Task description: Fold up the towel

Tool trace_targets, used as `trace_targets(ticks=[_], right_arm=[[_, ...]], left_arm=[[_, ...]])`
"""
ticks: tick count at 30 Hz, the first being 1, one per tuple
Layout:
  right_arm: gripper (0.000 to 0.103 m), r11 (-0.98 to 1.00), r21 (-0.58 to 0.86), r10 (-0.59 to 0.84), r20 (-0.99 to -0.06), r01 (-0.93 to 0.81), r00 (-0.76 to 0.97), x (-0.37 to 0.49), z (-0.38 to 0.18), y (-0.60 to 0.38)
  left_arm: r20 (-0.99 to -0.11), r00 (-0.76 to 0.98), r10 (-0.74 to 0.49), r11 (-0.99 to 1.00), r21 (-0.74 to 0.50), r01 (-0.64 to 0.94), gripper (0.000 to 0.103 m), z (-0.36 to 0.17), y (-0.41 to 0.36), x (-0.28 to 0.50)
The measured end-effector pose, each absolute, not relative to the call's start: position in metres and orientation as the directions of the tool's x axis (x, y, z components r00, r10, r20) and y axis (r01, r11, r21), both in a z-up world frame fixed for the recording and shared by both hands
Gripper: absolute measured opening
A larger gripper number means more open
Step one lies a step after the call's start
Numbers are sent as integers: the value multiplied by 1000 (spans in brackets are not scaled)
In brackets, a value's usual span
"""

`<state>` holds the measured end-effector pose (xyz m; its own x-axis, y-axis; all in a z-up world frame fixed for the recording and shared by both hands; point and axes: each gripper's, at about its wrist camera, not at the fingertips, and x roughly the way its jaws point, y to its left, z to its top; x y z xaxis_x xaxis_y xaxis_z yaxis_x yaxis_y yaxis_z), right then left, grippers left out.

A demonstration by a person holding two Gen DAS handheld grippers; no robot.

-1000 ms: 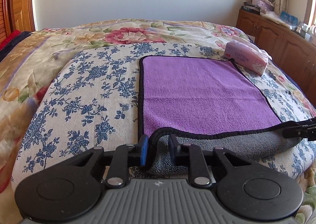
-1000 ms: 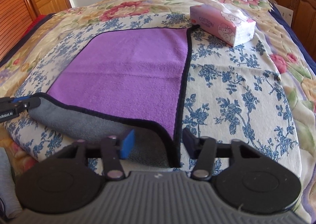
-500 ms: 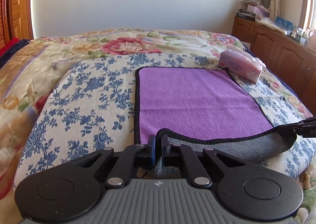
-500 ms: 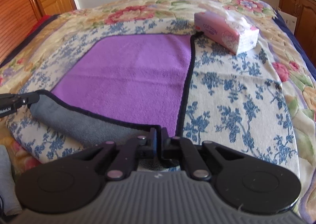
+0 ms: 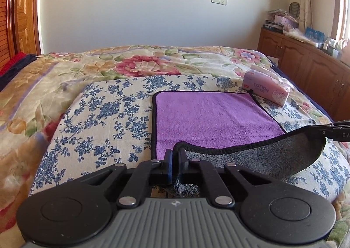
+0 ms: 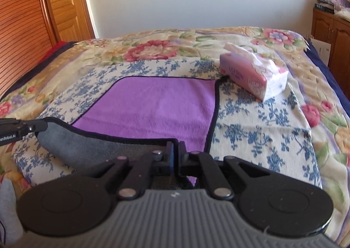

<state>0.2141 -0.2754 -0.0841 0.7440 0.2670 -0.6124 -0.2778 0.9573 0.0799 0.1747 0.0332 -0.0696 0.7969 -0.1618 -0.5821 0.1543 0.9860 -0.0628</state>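
Louvred door (image 6: 19, 35) only in right view

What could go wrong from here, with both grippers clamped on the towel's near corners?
1. The tissue pack sits touching the purple towel at its far right corner; carrying the near edge over to that side could bump or cover it.
2. The left gripper and right gripper pinch only the hem, so a corner might slip out mid-fold.
3. The lifted edge sags between them, which may leave a crooked fold.
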Motion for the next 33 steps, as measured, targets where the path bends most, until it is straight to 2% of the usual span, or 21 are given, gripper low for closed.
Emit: trace_targets(ticks=[33], right_arm=[[4,945,-15,276,-496,-326,823,253,-74,-267]], left_arm=[[-536,831,-145,988,-26,155,6,-57,25,224]])
